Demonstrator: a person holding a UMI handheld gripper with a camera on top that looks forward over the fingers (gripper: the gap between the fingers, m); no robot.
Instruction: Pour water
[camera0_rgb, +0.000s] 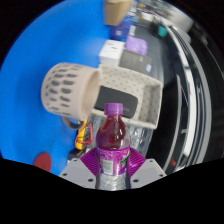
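My gripper (112, 166) is shut on a clear plastic bottle (112, 140) with a purple label, purple liquid and a purple cap. Both magenta pads (92, 159) press on its sides at label height. The bottle stands upright between the fingers. Just beyond its cap, a beige cup (72, 88) with a perforated pattern lies tipped on its side, its dark mouth facing the bottle. The cup sits to the left of a beige basket.
A beige slatted basket (132, 95) stands beyond the bottle on a blue surface (40, 50). A white box with a purple item (133, 45) and a cardboard box (117, 10) lie farther back. A dark table edge (185, 80) runs along the right. A red object (42, 161) lies left of the fingers.
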